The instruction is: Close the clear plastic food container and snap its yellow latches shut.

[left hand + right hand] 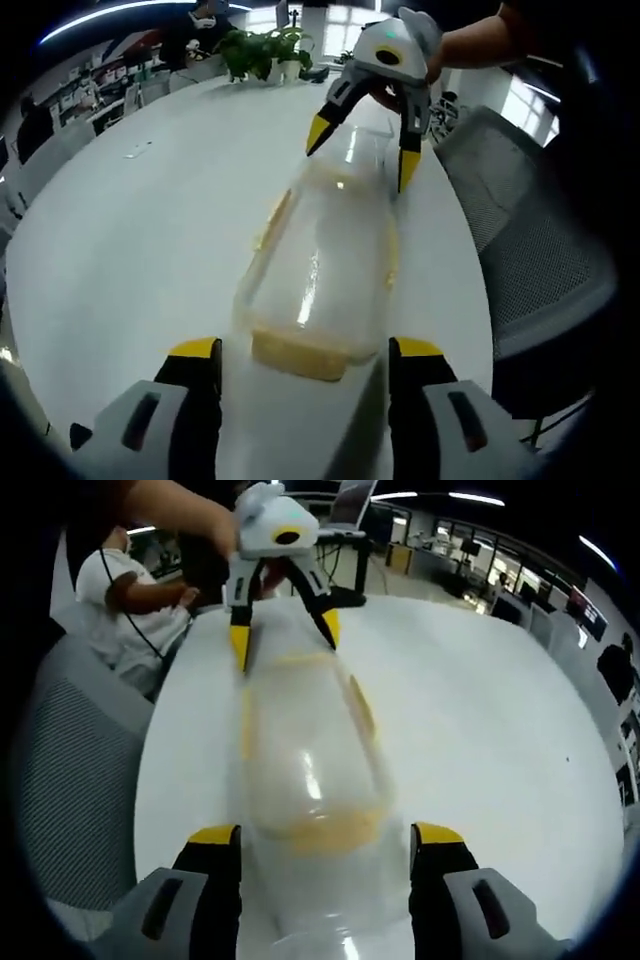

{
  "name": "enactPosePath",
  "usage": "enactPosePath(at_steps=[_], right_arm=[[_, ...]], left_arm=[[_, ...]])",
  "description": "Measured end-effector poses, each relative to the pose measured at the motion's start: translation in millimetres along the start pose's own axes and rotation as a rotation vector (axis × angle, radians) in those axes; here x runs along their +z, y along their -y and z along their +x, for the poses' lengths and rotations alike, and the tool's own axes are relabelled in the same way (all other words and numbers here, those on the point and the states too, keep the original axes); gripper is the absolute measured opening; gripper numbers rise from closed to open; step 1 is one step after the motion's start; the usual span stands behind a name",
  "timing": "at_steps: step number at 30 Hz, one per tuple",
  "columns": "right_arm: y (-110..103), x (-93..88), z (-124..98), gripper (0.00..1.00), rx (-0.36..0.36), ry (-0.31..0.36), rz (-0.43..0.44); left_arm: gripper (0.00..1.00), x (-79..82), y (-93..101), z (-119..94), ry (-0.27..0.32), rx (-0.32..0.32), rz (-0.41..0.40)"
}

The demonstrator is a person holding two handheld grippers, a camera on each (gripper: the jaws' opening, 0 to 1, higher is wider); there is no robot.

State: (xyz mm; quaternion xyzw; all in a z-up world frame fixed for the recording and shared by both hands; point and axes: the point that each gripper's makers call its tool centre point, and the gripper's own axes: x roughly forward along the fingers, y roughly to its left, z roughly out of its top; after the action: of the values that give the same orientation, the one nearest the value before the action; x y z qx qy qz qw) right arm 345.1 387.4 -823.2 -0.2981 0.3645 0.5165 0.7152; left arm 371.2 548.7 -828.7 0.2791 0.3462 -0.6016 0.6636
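A long clear plastic food container [320,260] lies on the white table [130,250], running lengthwise between my two grippers. Its yellow latches sit at the near end [300,355] and along the sides [270,220]. My left gripper [307,350] is open, a jaw on either side of the container's near end. My right gripper [363,152] is open over the far end. In the right gripper view the container [300,750] points away from my right gripper [327,835], whose jaws straddle the end latch [320,830]. The left gripper [284,638] straddles the opposite end. Whether the latches are snapped shut is unclear.
A grey mesh chair [540,250] stands close to the table's edge beside the container. Potted plants [265,50] stand at the far side of the table. A seated person [130,590] and a laptop [350,505] are beyond the table.
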Motion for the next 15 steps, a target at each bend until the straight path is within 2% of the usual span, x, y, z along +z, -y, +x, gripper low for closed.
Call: enactPosePath(at_steps=[8,15], right_arm=[[5.4,-1.6,4.3,0.68,-0.007,-0.012,-0.013],[5.8,-5.0,7.1,0.64,0.001,-0.043,-0.024]], left_arm=[[0.65,-2.4,-0.2,3.1,-0.025,-0.03,0.015],[0.59,-9.3,0.9,1.8,-0.081,-0.062,0.085]])
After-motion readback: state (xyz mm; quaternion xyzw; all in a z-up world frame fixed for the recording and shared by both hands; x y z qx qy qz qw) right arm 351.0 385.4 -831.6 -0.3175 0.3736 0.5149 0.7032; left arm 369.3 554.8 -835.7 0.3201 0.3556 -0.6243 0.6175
